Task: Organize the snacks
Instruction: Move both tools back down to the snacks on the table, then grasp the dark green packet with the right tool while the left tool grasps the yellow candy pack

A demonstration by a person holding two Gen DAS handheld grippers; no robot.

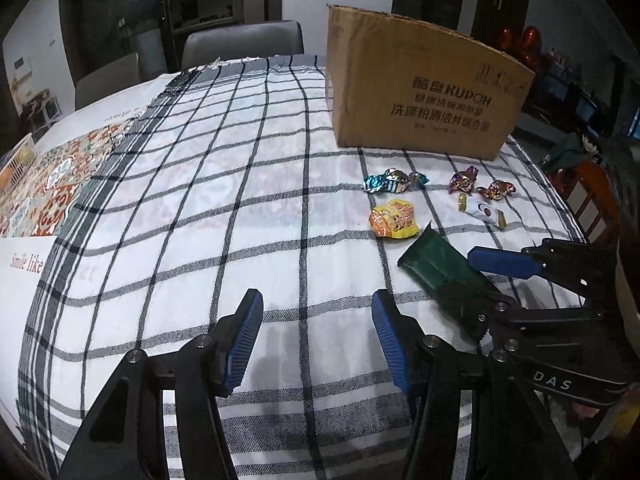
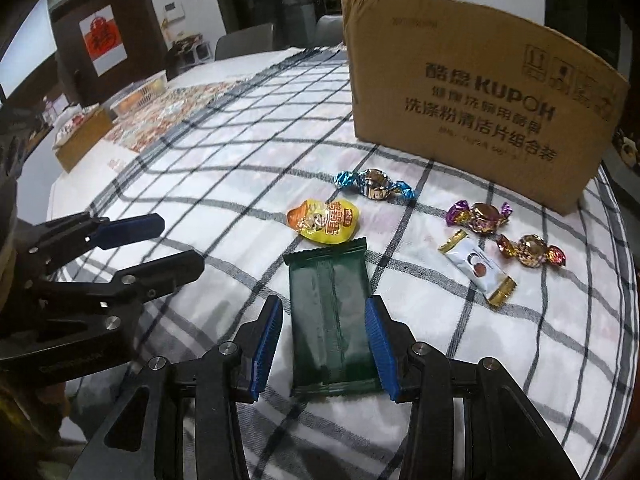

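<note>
A dark green snack packet (image 2: 332, 320) lies flat on the checked tablecloth, between the open jaws of my right gripper (image 2: 322, 344); the pads stand just off its sides. It also shows in the left wrist view (image 1: 436, 272). Beyond it lie a yellow pouch (image 2: 325, 221), a blue-wrapped candy (image 2: 374, 185), a purple-wrapped candy (image 2: 478, 216), a red-gold candy (image 2: 530, 251) and a white sachet (image 2: 478, 270). A cardboard box (image 2: 472, 92) stands behind them. My left gripper (image 1: 316, 340) is open and empty over bare cloth, left of the snacks.
The checked cloth (image 1: 200, 200) covers a round table with a patterned mat (image 1: 60, 184) at its left. A white card (image 1: 20, 272) lies at the left edge. Chairs (image 1: 240, 42) stand behind. A wooden box (image 2: 80, 136) and a clear container (image 2: 140, 92) sit far left.
</note>
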